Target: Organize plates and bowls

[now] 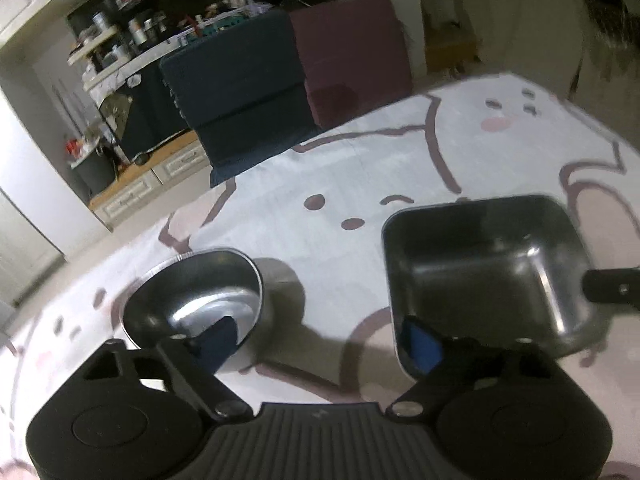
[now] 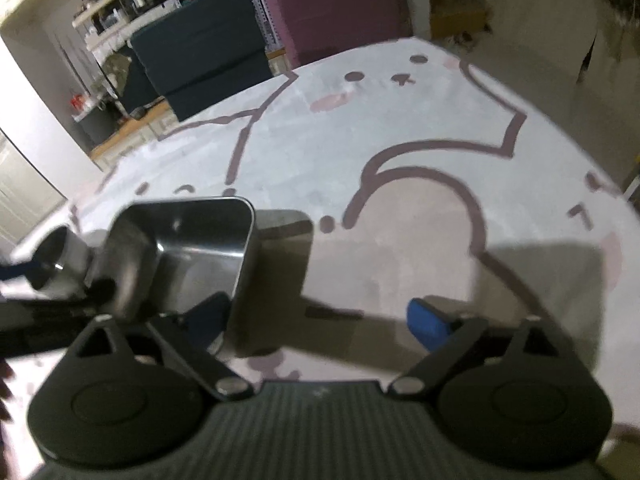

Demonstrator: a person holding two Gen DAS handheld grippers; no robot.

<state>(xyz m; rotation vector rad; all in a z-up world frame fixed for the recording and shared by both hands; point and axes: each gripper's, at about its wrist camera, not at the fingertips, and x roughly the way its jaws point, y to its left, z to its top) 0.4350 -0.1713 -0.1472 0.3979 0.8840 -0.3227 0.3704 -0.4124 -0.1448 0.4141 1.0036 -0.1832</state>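
A round steel bowl (image 1: pixel 192 300) sits on the white cartoon-print mat (image 1: pixel 360 168), with a square steel dish (image 1: pixel 480 272) to its right. My left gripper (image 1: pixel 322 342) stands open. Its left pad (image 1: pixel 222 340) is inside the bowl by the right wall, and its right pad (image 1: pixel 422 344) is over the dish's near left corner. In the right wrist view my right gripper (image 2: pixel 318 322) is open and straddles the right wall of the square dish (image 2: pixel 192 248). One pad (image 2: pixel 208 320) is inside the dish, the other (image 2: pixel 428 324) over the mat. The round bowl (image 2: pixel 60 256) shows at the far left.
Beyond the mat's far edge stand a dark blue cushion block (image 1: pixel 240 92) and a maroon one (image 1: pixel 352 56). Cluttered shelves (image 1: pixel 120 36) and low drawers (image 1: pixel 152 184) lie at the back left. A cardboard box (image 1: pixel 452 48) is at the back right.
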